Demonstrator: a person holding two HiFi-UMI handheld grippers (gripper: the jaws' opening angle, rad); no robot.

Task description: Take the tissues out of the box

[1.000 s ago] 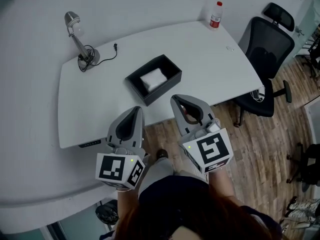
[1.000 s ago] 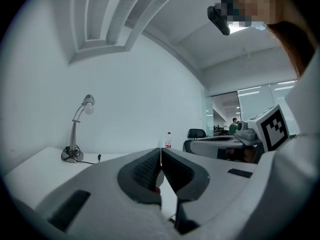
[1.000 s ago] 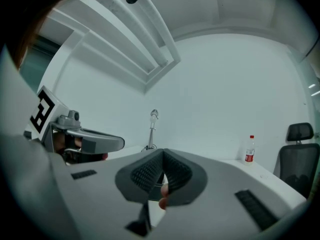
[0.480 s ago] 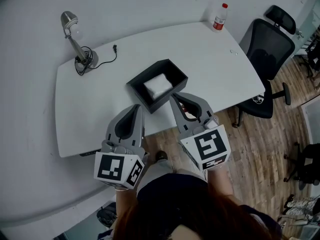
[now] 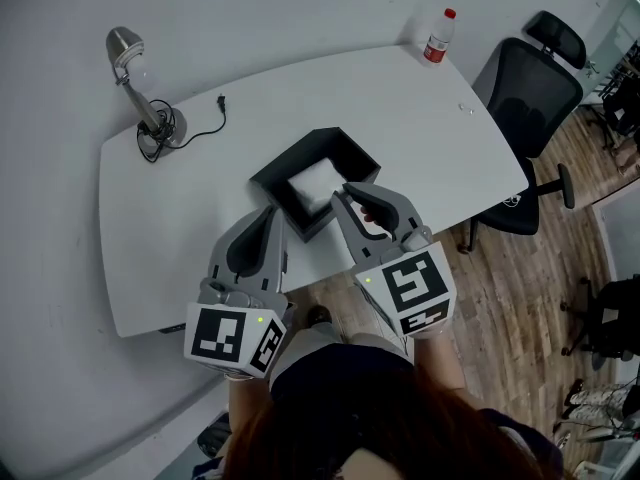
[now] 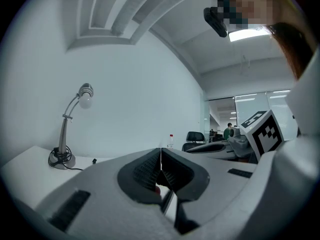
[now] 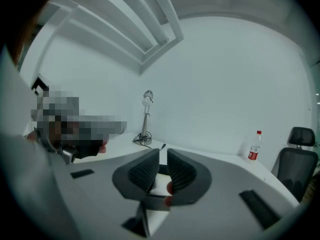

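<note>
A black open-topped box [image 5: 285,168] stands on the white table [image 5: 420,128], with a white stack of tissues [image 5: 315,181] inside it. My right gripper [image 5: 343,192] is at the box's near right rim. Its jaws have just been opening and stand slightly apart with nothing between them. In the right gripper view the right gripper [image 7: 163,156] shows this narrow gap, and the tissues [image 7: 159,185] appear white below it. My left gripper [image 5: 270,211] hangs just short of the box's near corner. In the left gripper view the left gripper [image 6: 160,151] is shut and empty.
A desk lamp [image 5: 130,68] with a coiled cable [image 5: 205,118] stands at the table's far left. A bottle with a red cap [image 5: 437,36] is at the far right corner. A black office chair [image 5: 525,98] stands to the right on the wooden floor.
Both grippers have moved forward from the table's near edge toward the box. The right gripper's tips now reach the box's rim, and its jaws have parted a little.
</note>
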